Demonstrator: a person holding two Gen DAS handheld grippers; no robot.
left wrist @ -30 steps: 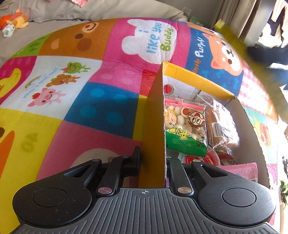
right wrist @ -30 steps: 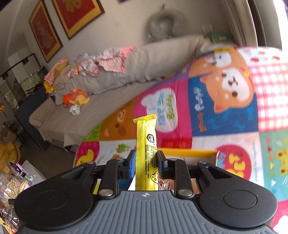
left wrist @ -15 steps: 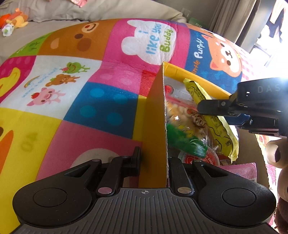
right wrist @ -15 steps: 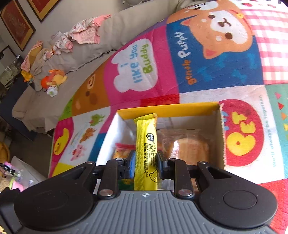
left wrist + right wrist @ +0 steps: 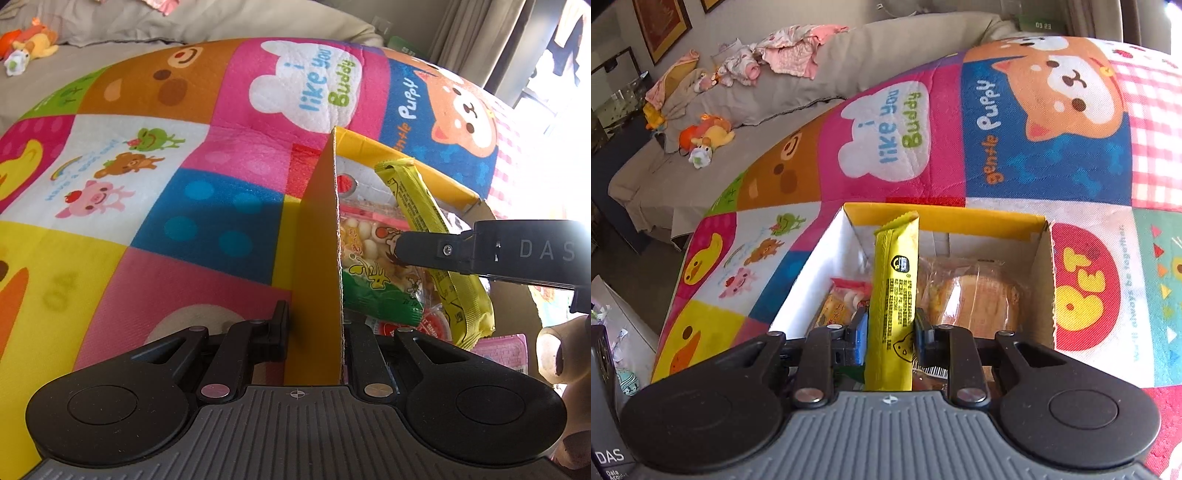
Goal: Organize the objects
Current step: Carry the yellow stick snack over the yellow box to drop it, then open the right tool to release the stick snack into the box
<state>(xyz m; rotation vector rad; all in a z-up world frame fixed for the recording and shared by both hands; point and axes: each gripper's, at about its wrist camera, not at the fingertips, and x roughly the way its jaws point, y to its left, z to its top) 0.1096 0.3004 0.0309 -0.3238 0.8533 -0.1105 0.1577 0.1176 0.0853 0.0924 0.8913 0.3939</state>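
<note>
Left gripper (image 5: 316, 325) clamped across yellow cardboard box (image 5: 314, 236) wall, one finger outside, one inside. Right gripper (image 5: 891, 332) pinching yellow snack bar (image 5: 894, 295), tilted over box interior above peanut packet (image 5: 373, 269) and wrapped bread (image 5: 975, 299). Beyond, far rim, then colourful play mat (image 5: 147, 177).

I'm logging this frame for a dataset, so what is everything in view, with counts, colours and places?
Cardboard box: one, yellow outside, white inside, on the mat.
Snack stick packet: one, yellow, held over the box.
Peanut bag: one, green and clear, inside the box.
Bread pack: one, clear wrap, inside the box.
Play mat: one, multicoloured cartoon squares.
Plush toys: a few, orange and yellow, on the beige couch.
Left gripper: clamped on the box wall.
Right gripper: shut on the packet.
</note>
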